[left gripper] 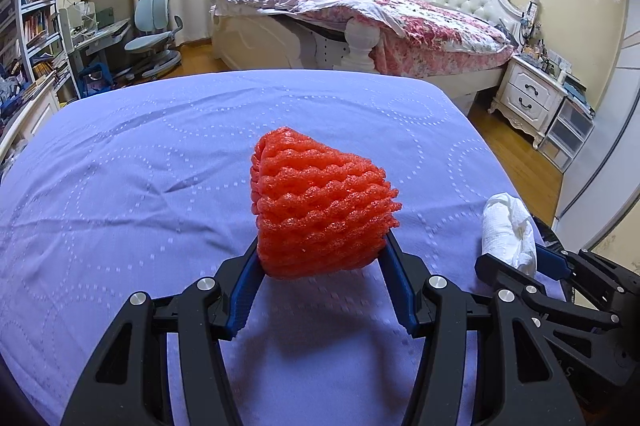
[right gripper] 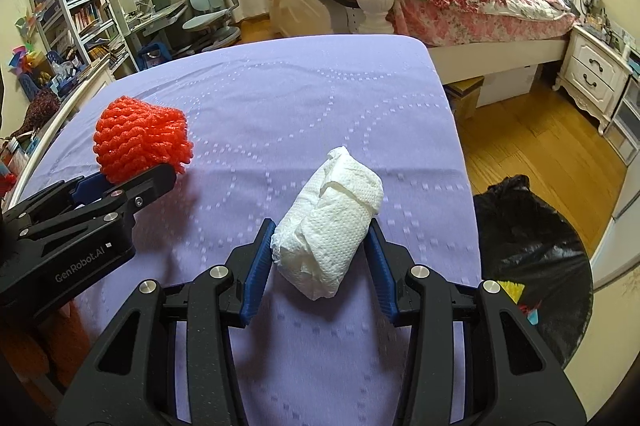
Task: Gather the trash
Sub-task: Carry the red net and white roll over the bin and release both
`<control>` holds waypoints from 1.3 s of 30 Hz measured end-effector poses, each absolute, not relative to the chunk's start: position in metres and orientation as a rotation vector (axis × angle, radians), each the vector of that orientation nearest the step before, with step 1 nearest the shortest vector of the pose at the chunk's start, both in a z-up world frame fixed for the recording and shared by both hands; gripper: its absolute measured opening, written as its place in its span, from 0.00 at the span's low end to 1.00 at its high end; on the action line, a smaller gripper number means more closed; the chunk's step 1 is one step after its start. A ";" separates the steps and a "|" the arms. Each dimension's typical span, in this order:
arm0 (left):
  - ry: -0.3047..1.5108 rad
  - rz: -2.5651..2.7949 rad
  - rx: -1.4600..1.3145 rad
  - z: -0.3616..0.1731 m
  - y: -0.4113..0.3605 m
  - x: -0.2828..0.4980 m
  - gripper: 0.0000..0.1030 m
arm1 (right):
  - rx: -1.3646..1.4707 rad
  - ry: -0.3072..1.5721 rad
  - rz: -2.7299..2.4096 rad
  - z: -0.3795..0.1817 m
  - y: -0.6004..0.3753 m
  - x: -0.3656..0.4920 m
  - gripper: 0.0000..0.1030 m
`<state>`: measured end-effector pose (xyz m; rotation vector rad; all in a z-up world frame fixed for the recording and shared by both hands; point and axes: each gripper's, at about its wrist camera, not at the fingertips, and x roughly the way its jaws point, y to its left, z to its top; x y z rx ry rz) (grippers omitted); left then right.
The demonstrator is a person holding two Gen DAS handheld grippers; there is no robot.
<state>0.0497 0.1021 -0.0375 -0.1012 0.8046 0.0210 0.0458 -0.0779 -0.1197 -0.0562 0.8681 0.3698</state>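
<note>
Left wrist view: the left gripper (left gripper: 322, 246) has its blue fingers (left gripper: 244, 290) pressed on either side of an orange foam net (left gripper: 320, 206), gripping it by its lower part. The net sits over the lilac cloth (left gripper: 140, 166) of the table, about midway across it; whether its underside touches the cloth I cannot tell. To the right, near the table's right edge, a white tissue wad (left gripper: 508, 230) sits between the right gripper's (left gripper: 516, 258) fingers.

Right wrist view: the right gripper (right gripper: 320, 246) grasps the tissue wad (right gripper: 332, 226), one blue finger (right gripper: 258, 270) against each side, toward the near right part of the table. The wad lies tilted, its far end pointing up and right. The foam net (right gripper: 140, 142) shows near the left edge, held by the left gripper (right gripper: 132, 178). A black bag (right gripper: 528, 254) stands on the wooden floor (right gripper: 532, 138) just beside the right edge, its mouth showing yellow and other coloured scraps (right gripper: 516, 294) inside.
</note>
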 end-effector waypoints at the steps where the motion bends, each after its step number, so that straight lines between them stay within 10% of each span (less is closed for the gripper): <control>1: 0.803 0.019 -0.099 -0.037 0.100 0.046 0.54 | -0.054 0.866 0.368 -0.119 -0.080 0.043 0.43; 39: 0.720 -0.305 0.076 -0.026 -0.080 0.034 0.54 | 0.035 0.743 0.000 -0.101 -0.251 -0.001 0.43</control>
